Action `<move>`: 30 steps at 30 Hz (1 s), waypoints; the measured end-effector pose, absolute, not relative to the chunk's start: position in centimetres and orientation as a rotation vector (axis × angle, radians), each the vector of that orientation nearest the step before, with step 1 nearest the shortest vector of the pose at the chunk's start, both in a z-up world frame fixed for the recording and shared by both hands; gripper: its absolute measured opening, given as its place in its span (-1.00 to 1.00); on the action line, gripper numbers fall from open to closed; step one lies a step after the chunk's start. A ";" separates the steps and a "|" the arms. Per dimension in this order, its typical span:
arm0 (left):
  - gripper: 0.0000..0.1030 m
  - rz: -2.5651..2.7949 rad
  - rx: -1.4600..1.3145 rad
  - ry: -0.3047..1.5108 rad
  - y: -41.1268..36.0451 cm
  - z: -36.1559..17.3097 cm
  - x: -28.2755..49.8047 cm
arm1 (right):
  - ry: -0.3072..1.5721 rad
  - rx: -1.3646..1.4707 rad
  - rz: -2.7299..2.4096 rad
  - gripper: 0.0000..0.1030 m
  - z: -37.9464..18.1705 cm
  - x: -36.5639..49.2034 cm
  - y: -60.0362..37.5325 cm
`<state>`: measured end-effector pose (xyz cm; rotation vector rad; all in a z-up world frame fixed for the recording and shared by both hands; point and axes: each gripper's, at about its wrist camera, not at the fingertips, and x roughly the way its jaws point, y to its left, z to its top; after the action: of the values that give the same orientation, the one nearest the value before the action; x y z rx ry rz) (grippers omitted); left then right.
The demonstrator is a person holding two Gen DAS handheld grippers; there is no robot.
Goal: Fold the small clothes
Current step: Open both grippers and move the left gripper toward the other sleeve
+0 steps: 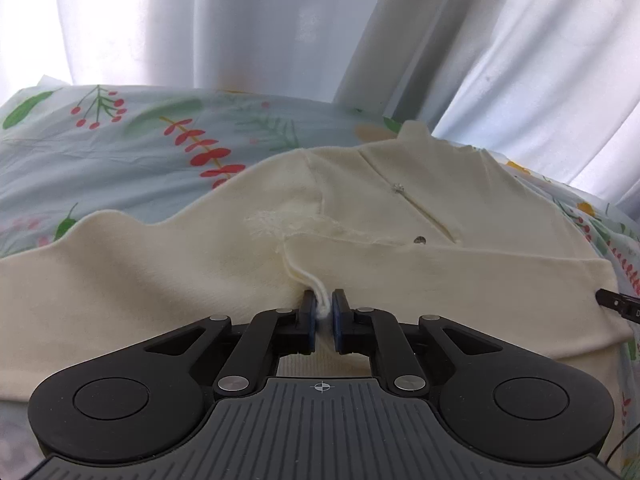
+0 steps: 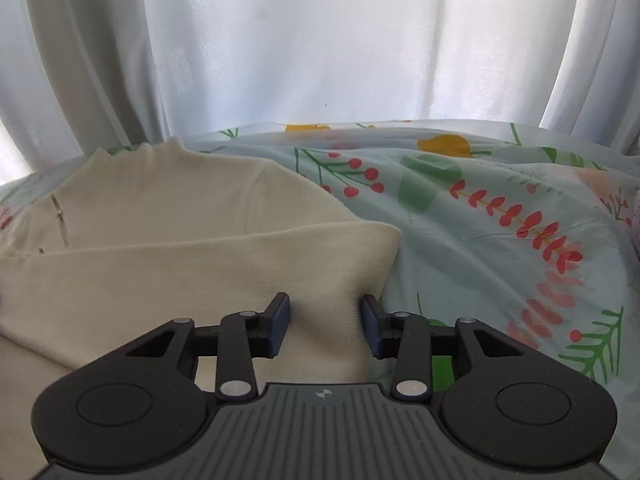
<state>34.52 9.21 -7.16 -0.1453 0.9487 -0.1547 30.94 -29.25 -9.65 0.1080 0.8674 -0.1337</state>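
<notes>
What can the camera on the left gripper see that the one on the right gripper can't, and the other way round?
Only the left view shows the left gripper pinching an edge of the cream top, and a frayed patch on it. Only the right view shows the right gripper with jaws apart over the top's folded edge, not pressing it. Both show the cream top, the flowered sheet and the white curtain.

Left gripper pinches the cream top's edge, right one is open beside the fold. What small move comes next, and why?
Probably release the left gripper: the cream top already lies folded over on the floral sheet, and the right gripper stands open, pads off the cloth.
</notes>
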 end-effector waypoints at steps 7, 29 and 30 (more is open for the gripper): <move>-0.81 -0.141 -0.124 0.913 8.4 -7.2 35.1 | 0.810 -0.040 -0.163 -0.85 -10.1 32.1 -28.1; -0.34 -0.121 -0.069 0.907 5.0 -7.9 34.1 | 0.756 -0.075 -0.018 -0.55 -10.3 30.9 -21.7; -0.35 -0.111 -0.060 0.909 4.9 -8.0 34.3 | 0.753 -0.094 -0.023 -0.55 -10.4 31.1 -21.5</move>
<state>34.29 4.90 -7.97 -0.0595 0.9093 -0.1111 31.07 -21.54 -10.37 -0.0941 0.7526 -0.0234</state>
